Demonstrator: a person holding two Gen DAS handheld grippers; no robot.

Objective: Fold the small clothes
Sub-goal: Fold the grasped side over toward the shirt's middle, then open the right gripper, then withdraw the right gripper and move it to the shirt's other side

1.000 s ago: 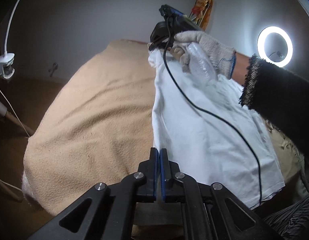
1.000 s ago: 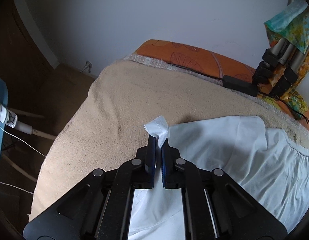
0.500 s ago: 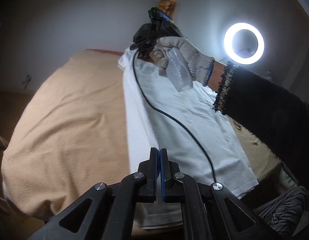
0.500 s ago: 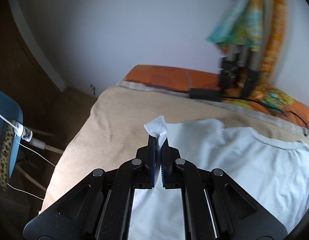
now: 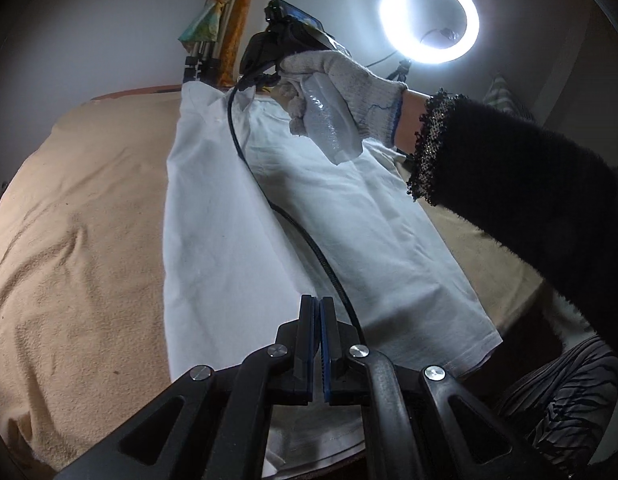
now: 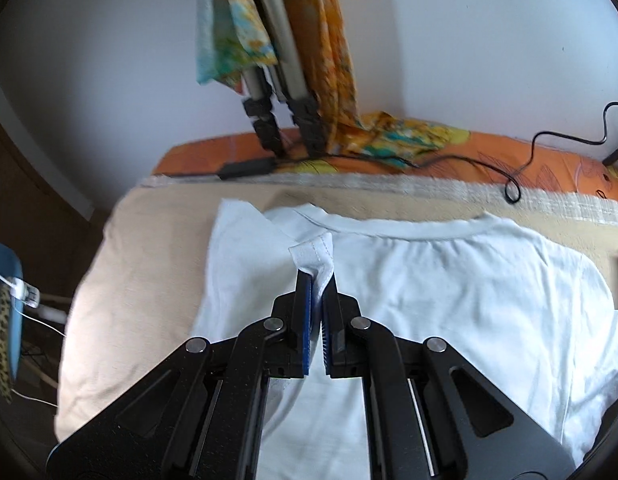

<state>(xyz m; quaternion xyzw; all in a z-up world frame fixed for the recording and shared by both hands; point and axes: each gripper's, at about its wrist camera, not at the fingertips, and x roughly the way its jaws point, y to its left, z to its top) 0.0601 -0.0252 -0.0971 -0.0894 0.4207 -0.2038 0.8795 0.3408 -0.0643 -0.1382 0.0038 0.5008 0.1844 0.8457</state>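
Left gripper [image 5: 317, 312] and right gripper [image 6: 316, 280] each pinch the white shirt's [image 6: 449, 280] folded edge.

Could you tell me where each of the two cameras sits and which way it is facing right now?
Left wrist: on the left gripper, looking along the white T-shirt toward the ring light; shows its fingers, plus the gloved right hand.
Right wrist: on the right gripper, facing the wall; shows its fingers pinching the sleeve hem.
Shared: T-shirt, tan blanket, tripod.

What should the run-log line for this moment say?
stage: side fold | left gripper: shut on white T-shirt | right gripper: shut on white T-shirt | surface: beige blanket
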